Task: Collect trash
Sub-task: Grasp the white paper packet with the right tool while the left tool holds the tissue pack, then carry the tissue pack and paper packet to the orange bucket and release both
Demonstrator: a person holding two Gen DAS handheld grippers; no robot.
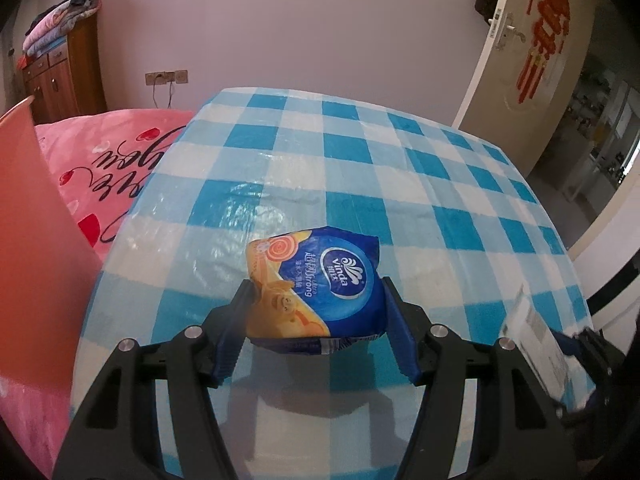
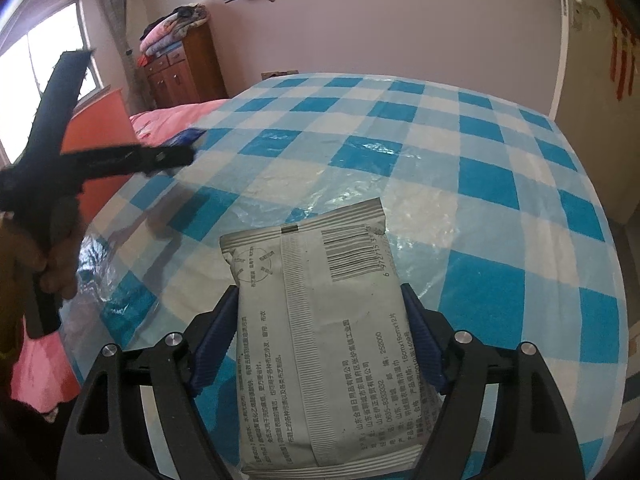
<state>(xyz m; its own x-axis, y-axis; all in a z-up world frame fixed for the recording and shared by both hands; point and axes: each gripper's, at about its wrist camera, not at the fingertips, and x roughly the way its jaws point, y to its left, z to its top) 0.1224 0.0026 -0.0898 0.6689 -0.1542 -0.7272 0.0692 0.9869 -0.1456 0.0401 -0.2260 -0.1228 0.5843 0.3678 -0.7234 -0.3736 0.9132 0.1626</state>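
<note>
My left gripper (image 1: 316, 284) is shut on a blue and yellow tissue pack (image 1: 320, 280), its pads pressing both sides. The pack hangs just above the checked table (image 1: 360, 140), with its shadow beneath. The right gripper (image 2: 319, 290) is shut on a grey wipes pack (image 2: 320, 340), printed back with its barcode facing up, over the table's near edge. That grey pack (image 1: 536, 332) also shows at the right edge of the left wrist view. An orange bin (image 1: 32, 220) stands left of the table; its wall (image 2: 100, 128) appears behind the blurred left tool in the right wrist view.
A blue and white checked cloth under clear plastic (image 2: 440, 160) covers the table. A pink bed (image 1: 120, 152) lies beyond the bin, with a wooden cabinet (image 1: 60, 76) behind. A person's hand (image 2: 52, 272) grips the left tool. A white door (image 1: 520, 60) stands at the right.
</note>
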